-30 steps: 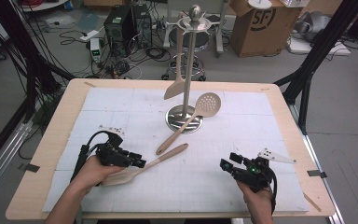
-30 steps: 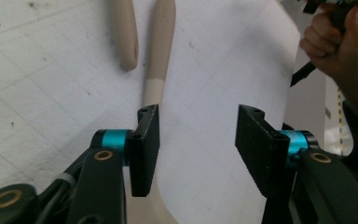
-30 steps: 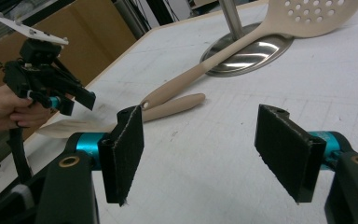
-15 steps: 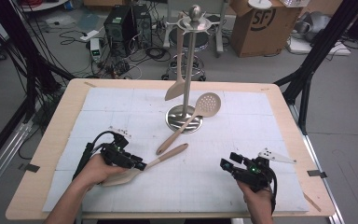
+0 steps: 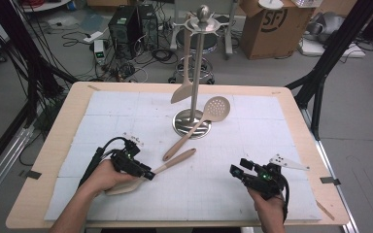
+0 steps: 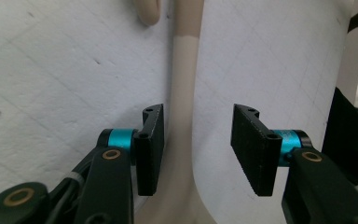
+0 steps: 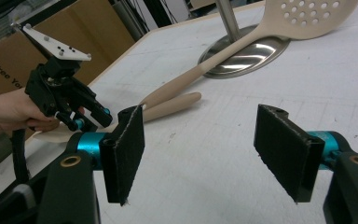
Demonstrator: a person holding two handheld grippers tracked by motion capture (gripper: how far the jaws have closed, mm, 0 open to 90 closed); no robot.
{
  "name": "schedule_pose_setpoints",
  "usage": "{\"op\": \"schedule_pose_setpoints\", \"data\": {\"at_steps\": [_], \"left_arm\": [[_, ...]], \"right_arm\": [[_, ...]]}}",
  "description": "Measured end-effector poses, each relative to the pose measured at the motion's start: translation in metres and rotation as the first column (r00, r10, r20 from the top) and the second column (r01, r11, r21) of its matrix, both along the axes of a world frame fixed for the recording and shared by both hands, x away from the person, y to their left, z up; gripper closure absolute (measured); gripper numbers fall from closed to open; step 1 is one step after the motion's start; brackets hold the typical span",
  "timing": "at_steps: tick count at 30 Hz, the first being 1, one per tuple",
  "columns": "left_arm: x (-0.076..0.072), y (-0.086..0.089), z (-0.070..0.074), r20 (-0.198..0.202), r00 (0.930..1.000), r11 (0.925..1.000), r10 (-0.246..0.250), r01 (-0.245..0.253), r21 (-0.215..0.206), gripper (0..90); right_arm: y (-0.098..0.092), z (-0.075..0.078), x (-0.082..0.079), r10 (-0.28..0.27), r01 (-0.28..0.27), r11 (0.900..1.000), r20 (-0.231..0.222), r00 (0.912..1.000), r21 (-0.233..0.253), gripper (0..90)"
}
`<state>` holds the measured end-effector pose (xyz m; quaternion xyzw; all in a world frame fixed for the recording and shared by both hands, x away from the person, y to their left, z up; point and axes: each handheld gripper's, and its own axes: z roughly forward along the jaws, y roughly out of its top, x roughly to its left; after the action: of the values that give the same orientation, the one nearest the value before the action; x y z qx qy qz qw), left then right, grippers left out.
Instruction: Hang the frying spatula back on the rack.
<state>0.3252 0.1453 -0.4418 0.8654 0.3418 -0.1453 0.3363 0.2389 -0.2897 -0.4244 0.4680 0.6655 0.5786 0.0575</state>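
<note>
A cream wooden turner (image 5: 175, 162) lies flat on the white mat, its blade (image 5: 121, 187) under the person's left hand. My left gripper (image 5: 143, 172) is open, one jaw on each side of the turner's handle (image 6: 182, 93); in the left gripper view (image 6: 199, 112) the handle runs close to the left jaw. My right gripper (image 5: 237, 172) hovers open and holds nothing at the front right (image 7: 200, 116). A slotted spoon (image 5: 216, 108) leans its head on the steel base (image 5: 184, 127) of a utensil stand (image 5: 203, 19). A spatula (image 5: 182, 90) hangs from that stand.
The slotted spoon's handle end (image 5: 167, 156) lies just beside the turner's handle tip. The right gripper view shows the left gripper (image 7: 65, 98), the slotted spoon (image 7: 307, 16) and the stand's base (image 7: 244, 49). Boxes and cables lie on the floor beyond the table's far edge (image 5: 184, 86).
My left gripper has edged slightly right and toward the near edge, its jaws now around the turner's handle. The right gripper has stayed where it was.
</note>
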Motion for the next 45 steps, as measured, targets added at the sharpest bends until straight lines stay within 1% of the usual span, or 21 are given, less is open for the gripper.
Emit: {"op": "schedule_pose_setpoints", "data": {"at_steps": [4, 6, 10, 12, 14, 15, 17, 19, 23, 24, 25, 26, 29, 30, 31, 33, 34, 39, 42, 43, 45], "left_arm": [[0.000, -0.001, -0.001, -0.008, 1.0000, 1.0000, 0.003, -0.003, -0.003, 54.9], [0.000, -0.002, -0.001, 0.002, 1.0000, 1.0000, 0.002, -0.002, 0.003, 55.2], [-0.004, -0.005, 0.000, 0.043, 0.9991, 0.9995, -0.002, 0.001, 0.032, 58.2], [-0.006, -0.007, 0.001, 0.069, 0.9975, 0.9987, -0.010, 0.007, 0.050, 58.7], [-0.009, -0.009, 0.002, 0.096, 0.9953, 0.9977, -0.011, 0.005, 0.067, 59.2], [-0.011, -0.010, 0.002, 0.115, 0.9934, 0.9966, -0.010, 0.001, 0.083, 59.9], [-0.013, -0.011, 0.002, 0.145, 0.9895, 0.9949, -0.006, -0.009, 0.100, 65.3], [-0.016, -0.009, 0.001, 0.169, 0.9856, 0.9957, 0.008, -0.024, 0.089, 68.7], [-0.021, -0.005, -0.003, 0.193, 0.9806, 0.9979, 0.033, -0.043, 0.049, 68.7], [-0.021, -0.004, -0.003, 0.201, 0.9789, 0.9977, 0.037, -0.048, 0.048, 69.3], [-0.021, -0.004, -0.003, 0.211, 0.9768, 0.9972, 0.038, -0.051, 0.055, 72.1], [-0.021, -0.005, -0.003, 0.213, 0.9763, 0.9967, 0.041, -0.055, 0.059, 74.6], [-0.023, -0.008, -0.002, 0.230, 0.9720, 0.9947, 0.048, -0.067, 0.078, 76.0], [-0.024, -0.008, -0.001, 0.235, 0.9710, 0.9944, 0.046, -0.067, 0.082, 76.4], [-0.024, -0.008, -0.001, 0.237, 0.9703, 0.9940, 0.047, -0.069, 0.085, 76.8], [-0.025, -0.008, -0.001, 0.250, 0.9671, 0.9937, 0.046, -0.070, 0.088, 77.5], [-0.026, -0.008, -0.001, 0.256, 0.9656, 0.9943, 0.045, -0.069, 0.082, 77.7], [-0.025, -0.004, -0.003, 0.249, 0.9667, 0.9966, 0.058, -0.071, 0.044, 78.0], [-0.025, -0.004, -0.004, 0.255, 0.9655, 0.9968, 0.051, -0.065, 0.046, 78.0], [-0.026, -0.005, -0.004, 0.261, 0.9637, 0.9966, 0.055, -0.069, 0.045, 78.0], [-0.027, -0.005, -0.004, 0.270, 0.9614, 0.9964, 0.051, -0.067, 0.051, 77.8]], "right_arm": [[-0.001, -0.001, 0.001, -0.003, 0.003, 1.000, 0.002, 1.0000, -0.002, 33.1], [-0.001, 0.000, 0.001, -0.004, 0.004, 1.000, 0.005, 1.0000, -0.003, 33.1], [0.000, 0.000, 0.000, -0.001, 0.001, 1.000, 0.000, 1.0000, 0.001, 33.2], [0.001, 0.000, 0.001, -0.003, 0.003, 1.000, 0.003, 1.0000, -0.001, 33.3], [0.001, 0.000, 0.001, -0.001, 0.001, 1.000, 0.004, 1.0000, -0.005, 33.4], [0.002, 0.000, 0.001, 0.000, 0.000, 1.000, 0.007, 1.0000, -0.004, 33.5], [0.003, 0.000, 0.001, 0.002, -0.002, 1.000, 0.006, 1.0000, -0.005, 33.7], [0.004, 0.000, 0.002, 0.004, -0.004, 1.000, 0.007, 1.0000, -0.007, 33.8], [0.006, -0.001, 0.003, 0.008, -0.008, 1.000, 0.008, 0.9999, -0.011, 34.0], [0.007, 0.000, 0.003, 0.008, -0.008, 1.000, 0.006, 0.9999, -0.009, 34.1], [0.008, -0.001, 0.004, 0.011, -0.011, 1.000, 0.009, 0.9999, -0.012, 34.1], [0.008, 0.000, 0.004, 0.011, -0.011, 1.000, 0.006, 0.9999, -0.011, 34.1], [0.008, 0.000, 0.004, 0.011, -0.011, 1.000, 0.010, 0.9999, -0.012, 34.4], [0.008, 0.001, 0.004, 0.009, -0.009, 1.000, 0.005, 0.9999, -0.007, 34.5], [0.007, 0.000, 0.005, 0.005, -0.005, 1.000, 0.012, 0.9999, -0.011, 34.6], [0.005, 0.000, 0.005, 0.005, -0.005, 1.000, 0.007, 1.0000, -0.009, 34.8], [0.005, 0.000, 0.005, 0.003, -0.003, 1.000, 0.007, 1.0000, -0.008, 34.9], [0.003, 0.000, 0.004, 0.001, -0.001, 1.000, 0.007, 1.0000, -0.006, 35.0], [0.002, 0.000, 0.004, -0.002, 0.002, 1.000, 0.007, 1.0000, -0.002, 35.1], [0.002, 0.000, 0.004, -0.003, 0.004, 1.000, 0.014, 0.9999, -0.005, 35.1], [0.002, 0.000, 0.004, -0.003, 0.003, 1.000, 0.011, 0.9999, -0.002, 35.2]]}}
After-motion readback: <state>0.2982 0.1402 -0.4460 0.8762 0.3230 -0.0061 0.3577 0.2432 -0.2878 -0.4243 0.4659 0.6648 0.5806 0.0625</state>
